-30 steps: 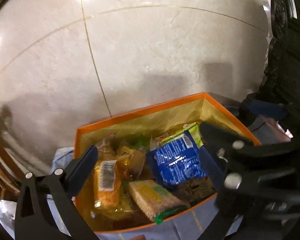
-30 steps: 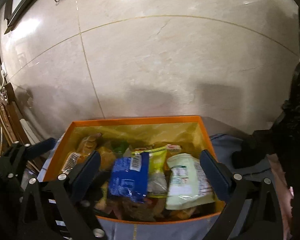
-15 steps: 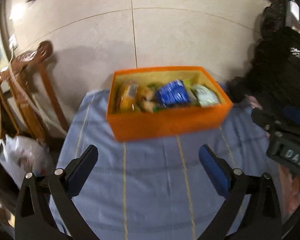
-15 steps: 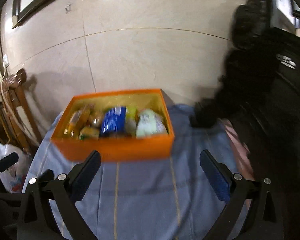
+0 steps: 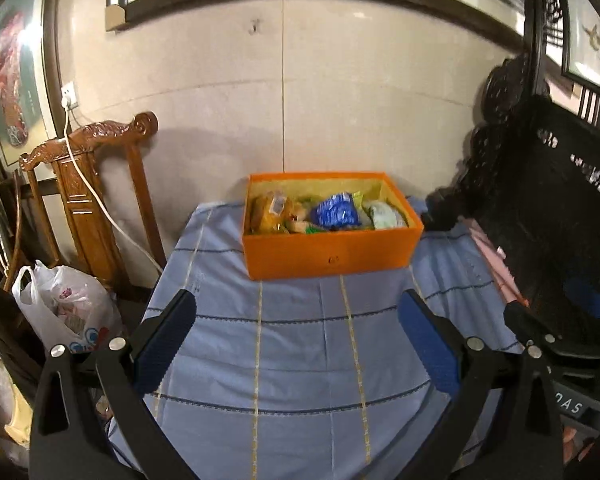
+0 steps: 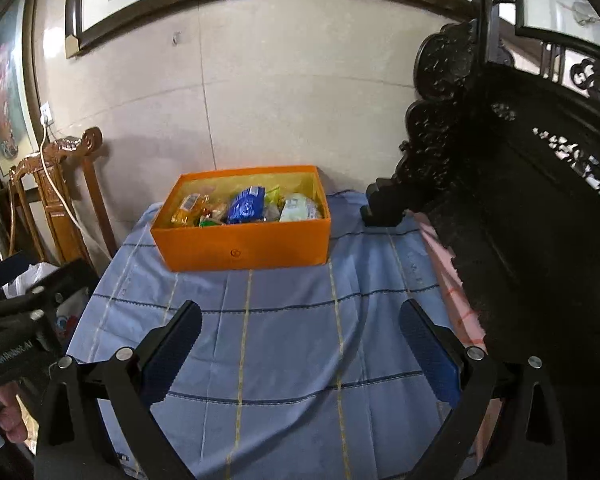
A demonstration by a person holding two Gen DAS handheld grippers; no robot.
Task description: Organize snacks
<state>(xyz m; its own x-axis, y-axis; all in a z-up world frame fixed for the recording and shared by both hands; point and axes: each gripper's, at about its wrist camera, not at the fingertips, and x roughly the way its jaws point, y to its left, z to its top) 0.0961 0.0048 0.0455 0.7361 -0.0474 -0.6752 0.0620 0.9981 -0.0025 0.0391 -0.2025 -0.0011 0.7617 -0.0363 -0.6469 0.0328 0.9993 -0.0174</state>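
An orange box (image 5: pixel 328 256) stands at the far end of a table with a blue checked cloth (image 5: pixel 300 360). It holds several snack packs, among them a blue pack (image 5: pixel 336 212), an orange-yellow pack (image 5: pixel 270 216) and a pale green pack (image 5: pixel 386 216). The same box (image 6: pixel 240 252) and blue pack (image 6: pixel 246 206) show in the right wrist view. My left gripper (image 5: pixel 296 340) is open and empty, well back from the box over the near cloth. My right gripper (image 6: pixel 300 344) is open and empty, also well back.
A carved brown wooden chair (image 5: pixel 88 184) and a white plastic bag (image 5: pixel 66 304) stand left of the table. Dark carved furniture (image 6: pixel 520 200) lines the right side. A marble wall is behind the box. A white cable (image 5: pixel 88 188) hangs over the chair.
Both grippers have pulled far back from right over the box to the near end of the table. The box and its snacks stay in place.
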